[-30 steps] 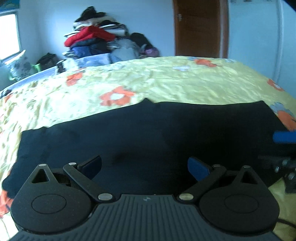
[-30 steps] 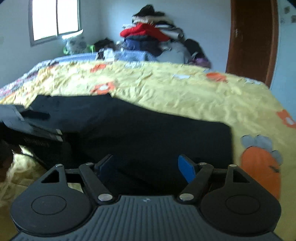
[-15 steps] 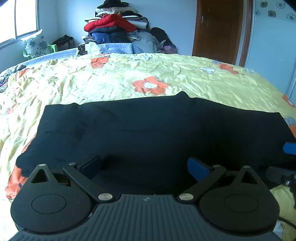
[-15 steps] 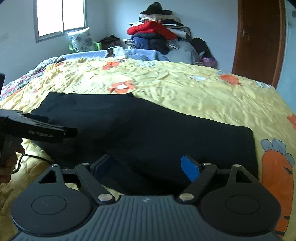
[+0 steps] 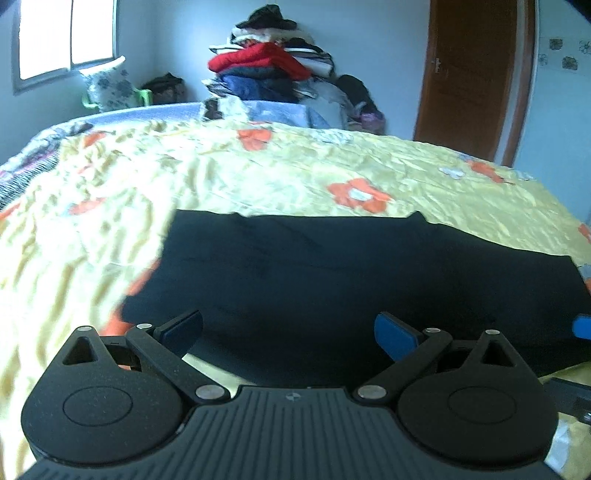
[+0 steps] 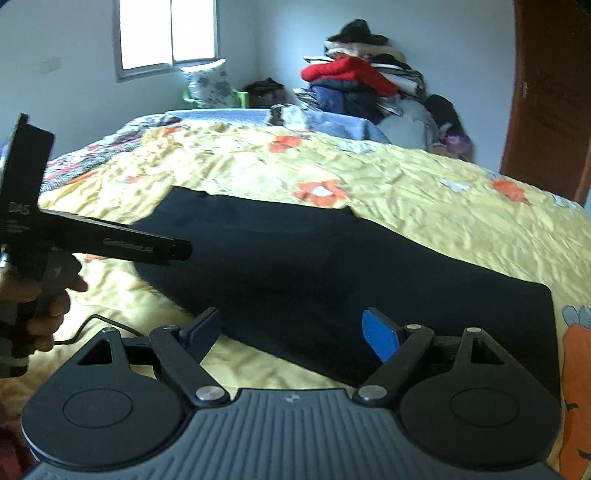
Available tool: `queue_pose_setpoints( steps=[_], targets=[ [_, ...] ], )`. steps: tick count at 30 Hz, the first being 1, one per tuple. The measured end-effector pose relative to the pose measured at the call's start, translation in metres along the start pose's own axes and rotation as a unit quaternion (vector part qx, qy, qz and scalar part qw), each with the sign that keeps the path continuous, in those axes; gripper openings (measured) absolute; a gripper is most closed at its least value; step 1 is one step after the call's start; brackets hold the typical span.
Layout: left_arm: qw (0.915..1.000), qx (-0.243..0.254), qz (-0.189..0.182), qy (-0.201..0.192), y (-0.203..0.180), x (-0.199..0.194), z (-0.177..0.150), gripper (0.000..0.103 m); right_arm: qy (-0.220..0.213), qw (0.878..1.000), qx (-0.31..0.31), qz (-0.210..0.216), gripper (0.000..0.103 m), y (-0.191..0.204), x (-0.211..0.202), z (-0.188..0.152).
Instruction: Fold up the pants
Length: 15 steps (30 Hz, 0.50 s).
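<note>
The black pants (image 5: 351,273) lie flat on the yellow flowered bedspread (image 5: 258,177), folded lengthwise into a long dark band. They also show in the right wrist view (image 6: 332,266). My left gripper (image 5: 288,330) is open and empty, held just above the near edge of the pants. My right gripper (image 6: 291,332) is open and empty above the near edge toward the right end. The left gripper's body (image 6: 92,240) shows at the left of the right wrist view, in a hand.
A pile of clothes (image 5: 273,70) stands beyond the bed's far side. A brown door (image 5: 472,74) is at the back right, a window (image 6: 166,33) at the back left. A cable (image 6: 92,321) trails on the bedspread near the hand.
Both grippers have lifted and pulled back toward me, and both views have swung to the left. Both stay open and empty. The pants have not moved.
</note>
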<state>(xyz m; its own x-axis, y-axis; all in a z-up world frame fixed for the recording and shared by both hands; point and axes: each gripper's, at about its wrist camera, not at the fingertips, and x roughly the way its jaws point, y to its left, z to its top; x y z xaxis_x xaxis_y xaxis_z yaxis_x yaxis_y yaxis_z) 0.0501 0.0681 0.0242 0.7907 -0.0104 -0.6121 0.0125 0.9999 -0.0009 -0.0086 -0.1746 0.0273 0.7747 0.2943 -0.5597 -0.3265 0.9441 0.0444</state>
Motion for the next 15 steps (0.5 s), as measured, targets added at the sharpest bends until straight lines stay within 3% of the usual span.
queue_pose_setpoints(
  steps=[2,5,7,8,12,15],
  targets=[
    [0.9998,0.007,0.016,-0.004,0.007,-0.008,0.001,0.101,-0.005,0.999,0.016,0.037,0.084,0.005,-0.007,0.003],
    [0.9989,0.019,0.039,-0.018,0.015,-0.019,0.004,0.102,-0.028,0.985,0.076,0.15,0.085,0.003,-0.02,0.007],
    [0.9983,0.026,0.046,-0.025,0.016,-0.021,0.006,0.102,-0.051,0.972,0.106,0.204,0.092,0.0,-0.025,0.01],
    [0.9982,0.027,0.048,-0.024,0.017,-0.019,0.007,0.102,-0.058,0.971,0.11,0.203,0.098,0.0,-0.026,0.012],
    [0.9979,0.039,0.048,-0.017,0.013,-0.006,0.011,0.102,-0.043,0.994,0.066,0.073,0.099,-0.002,-0.006,0.014],
    [0.9968,0.057,0.054,-0.011,0.004,0.005,0.011,0.102,-0.026,0.998,0.053,-0.023,0.099,-0.015,0.022,0.009]
  ],
)
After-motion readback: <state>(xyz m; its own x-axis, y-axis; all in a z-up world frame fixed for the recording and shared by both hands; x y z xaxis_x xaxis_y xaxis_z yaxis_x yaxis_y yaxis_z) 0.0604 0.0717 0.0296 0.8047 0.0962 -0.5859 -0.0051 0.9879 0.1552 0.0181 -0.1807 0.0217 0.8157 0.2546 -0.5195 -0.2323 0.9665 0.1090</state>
